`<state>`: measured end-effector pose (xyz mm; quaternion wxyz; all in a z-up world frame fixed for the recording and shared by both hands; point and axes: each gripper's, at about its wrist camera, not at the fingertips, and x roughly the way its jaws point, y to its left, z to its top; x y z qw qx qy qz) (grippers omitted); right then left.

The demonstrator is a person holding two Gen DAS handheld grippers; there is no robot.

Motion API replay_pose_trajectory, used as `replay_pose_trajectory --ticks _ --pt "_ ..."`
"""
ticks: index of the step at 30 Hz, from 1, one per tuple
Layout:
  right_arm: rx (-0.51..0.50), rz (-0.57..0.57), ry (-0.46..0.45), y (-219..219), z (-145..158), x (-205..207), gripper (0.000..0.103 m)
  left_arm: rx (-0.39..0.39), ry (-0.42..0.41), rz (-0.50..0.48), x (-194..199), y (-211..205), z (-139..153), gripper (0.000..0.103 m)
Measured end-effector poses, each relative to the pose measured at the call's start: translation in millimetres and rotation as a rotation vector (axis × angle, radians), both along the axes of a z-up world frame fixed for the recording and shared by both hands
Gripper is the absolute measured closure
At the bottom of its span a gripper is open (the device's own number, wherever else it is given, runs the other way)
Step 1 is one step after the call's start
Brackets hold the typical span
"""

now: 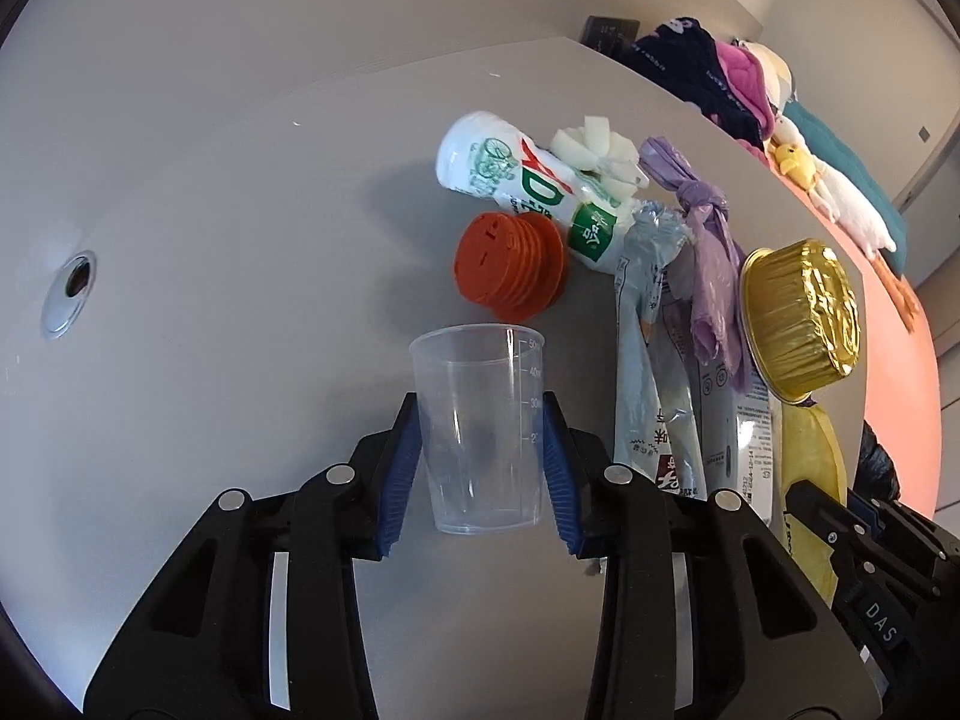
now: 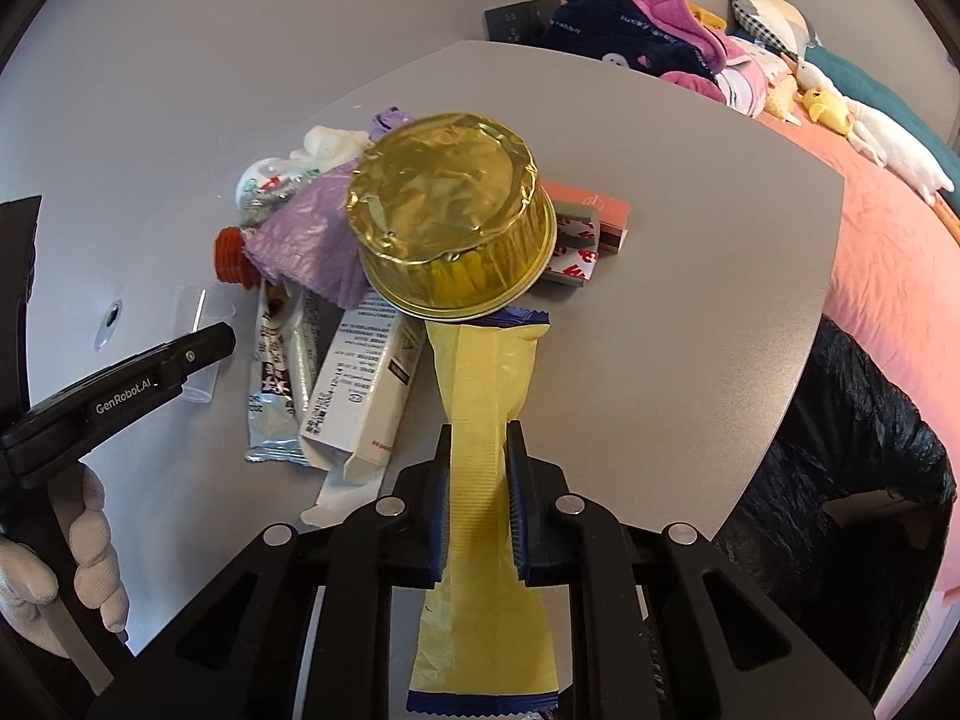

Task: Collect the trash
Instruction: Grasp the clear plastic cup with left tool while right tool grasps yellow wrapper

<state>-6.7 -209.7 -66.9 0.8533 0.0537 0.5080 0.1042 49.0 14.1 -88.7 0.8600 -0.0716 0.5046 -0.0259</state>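
Two pieces of trash are in hand, and nothing in view shows that anything has yet been dropped into a bag. The left gripper [image 1: 483,450] has its blue pads pressed against the sides of the clear measuring cup [image 1: 477,426], which stands upright on the grey table [image 1: 240,210] at the near left of the pile. The right gripper [image 2: 478,498] is clenched on the yellow wrapper [image 2: 486,420], a flat strip whose far end lies tucked under the rim of the gold foil bowl [image 2: 450,228].

Most of the pile is left on the table. In the left wrist view, beyond the cup, lie the orange ribbed lid [image 1: 510,267] and the white bottle [image 1: 516,180] on its side. To their right lie the purple plastic bag [image 1: 702,240] and some pale foil packets [image 1: 654,360]. The right wrist view adds a white carton [image 2: 360,384] near the wrapper and a pink box [image 2: 585,216] just behind the upturned bowl.

A black bin bag [image 2: 864,450] hangs off the table's right edge, probably the destination. Judging by this, collection is at an early stage. Pulling the wrapper may tip or drag the bowl.
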Motion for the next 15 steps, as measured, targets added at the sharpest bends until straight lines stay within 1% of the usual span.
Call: replay_pose_trajectory --ticks 7,11,15 --pt "0.041 0.052 -0.047 2.1 19.8 -12.2 0.086 0.01 -0.055 0.012 -18.3 -1.6 25.9 0.065" --pt "0.061 0.097 -0.073 4.4 30.2 -19.9 0.086 0.011 -0.083 0.017 -20.8 -7.5 38.9 0.065" --pt "0.071 0.112 -0.101 1.9 40.2 -26.0 0.086 0.009 -0.107 0.02 -27.6 -11.4 50.1 0.065"
